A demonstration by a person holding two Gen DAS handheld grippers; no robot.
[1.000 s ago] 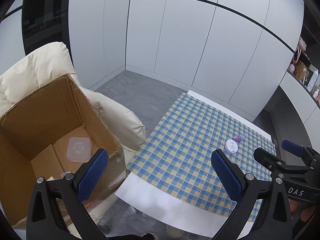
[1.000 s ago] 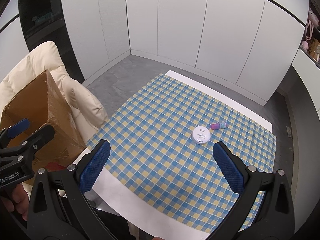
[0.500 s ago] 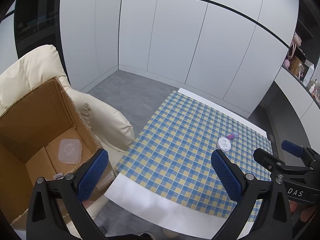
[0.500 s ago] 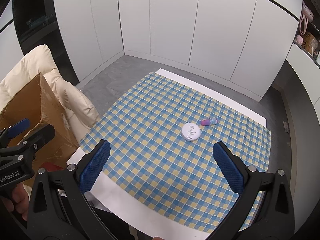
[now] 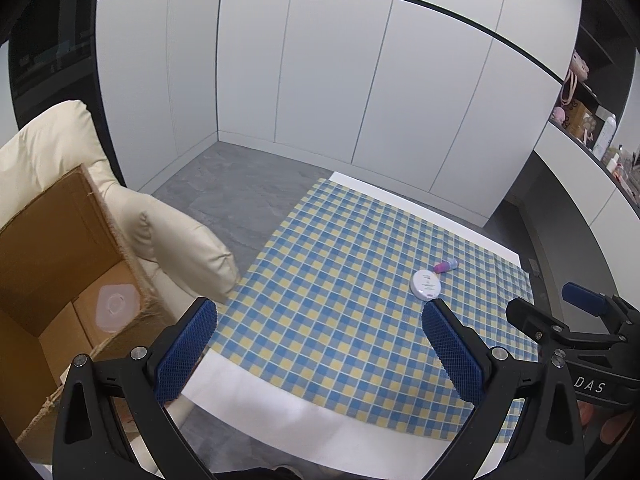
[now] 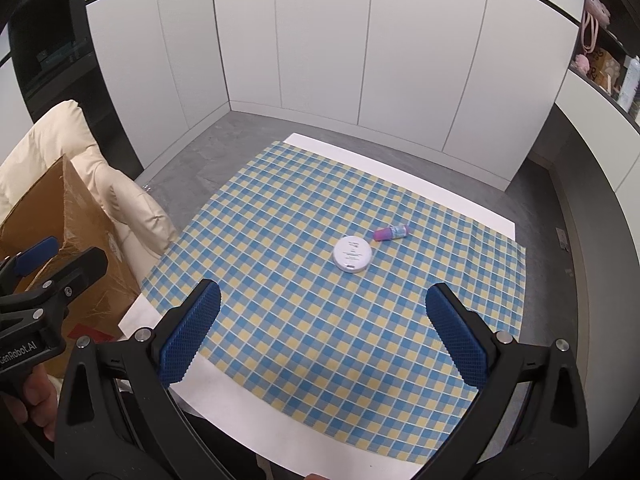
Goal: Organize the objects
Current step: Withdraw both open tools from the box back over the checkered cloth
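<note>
We hold both grippers wide open and empty; the flat round white plastic tin (image 6: 352, 254) lies centre-frame on the checked blue-and-yellow tablecloth (image 6: 280, 280), straight ahead of our right gripper (image 6: 320, 336), nearer than our left gripper (image 5: 320, 354).

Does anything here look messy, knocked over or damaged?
A little. The small purple bottle lies on its side on the checked cloth, beside the round white tin. The cardboard box on the cream chair has frayed, worn edges. Nothing looks spilled.
</note>
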